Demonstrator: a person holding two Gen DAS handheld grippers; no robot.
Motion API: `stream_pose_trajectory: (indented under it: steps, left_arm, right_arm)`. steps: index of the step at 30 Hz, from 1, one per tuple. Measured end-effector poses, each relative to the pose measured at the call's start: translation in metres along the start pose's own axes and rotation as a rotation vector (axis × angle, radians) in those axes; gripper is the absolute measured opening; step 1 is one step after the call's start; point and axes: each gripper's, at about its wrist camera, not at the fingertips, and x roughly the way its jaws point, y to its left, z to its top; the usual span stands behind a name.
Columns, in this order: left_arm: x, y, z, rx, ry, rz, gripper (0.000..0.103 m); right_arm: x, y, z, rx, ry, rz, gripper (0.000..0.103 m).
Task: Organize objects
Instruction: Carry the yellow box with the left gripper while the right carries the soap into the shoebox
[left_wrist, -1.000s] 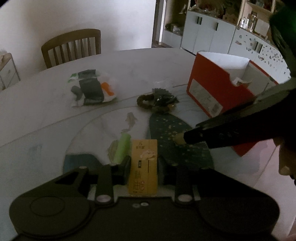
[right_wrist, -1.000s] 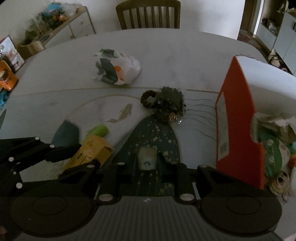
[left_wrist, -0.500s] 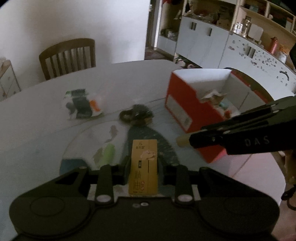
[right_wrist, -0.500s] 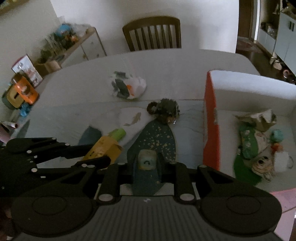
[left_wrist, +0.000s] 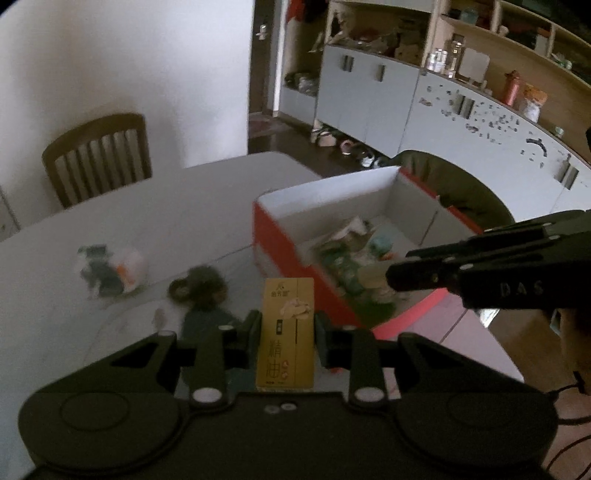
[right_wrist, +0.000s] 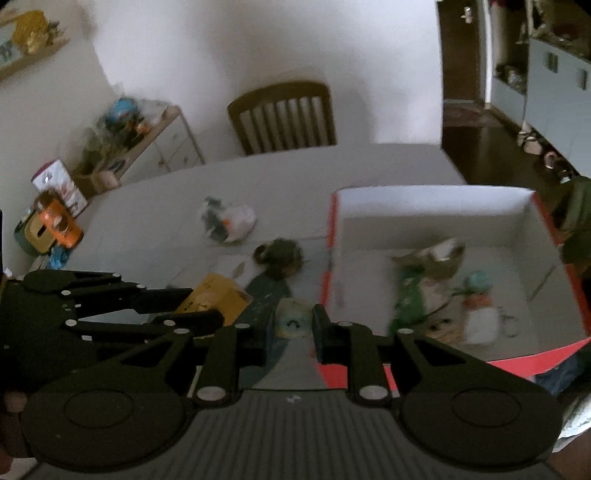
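Two grippers, each with its own load. From the left wrist view, the left gripper (left_wrist: 286, 332) is clamped on a yellow carton (left_wrist: 286, 332) that stands upright at the bottom centre of the frame, pinched on its long side walls. It looks like thin card, light and stiff but easy to dent, so I'd say those flat sides are the right place to hold it. The red box (left_wrist: 295, 254) sits centre right, open-topped, with packets already in it. The right gripper (left_wrist: 397, 277) pokes in from the right edge over the box.

Now the right wrist view: the right gripper is closed on a small pale block (right_wrist: 293, 321) at the bottom centre, gripped on both flanks; too blurred to say if it is soft. It looks light, likely an easy drop. The box wall (right_wrist: 328, 273) stands just right of it, and the left gripper holds its carton at lower left.
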Motion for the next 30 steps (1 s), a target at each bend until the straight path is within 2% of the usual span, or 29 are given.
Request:
stream_pose_trajectory:
  steps: [8,17,24,30]
  left_arm:
    - [0.022,-0.043,0.026,0.069,-0.009,-0.01,0.028]
    - [0.067,-0.071,0.05,0.082,0.041,-0.013,0.028]
    - [0.109,-0.086,0.06,0.08,0.117,-0.026,0.028]
    - [0.143,-0.097,0.064,0.055,0.18,-0.034,0.028]
  right_arm:
    - [-0.011,-0.061,0.001,0.068,-0.027,-0.066,0.02]
    - [-0.006,-0.121,0.002,0.095,-0.029,-0.131,0.02]
    - [0.009,-0.16,0.005,0.104,0.001,-0.143,0.02]
    - [0.031,-0.178,0.011,0.077,0.027,-0.158,0.02]
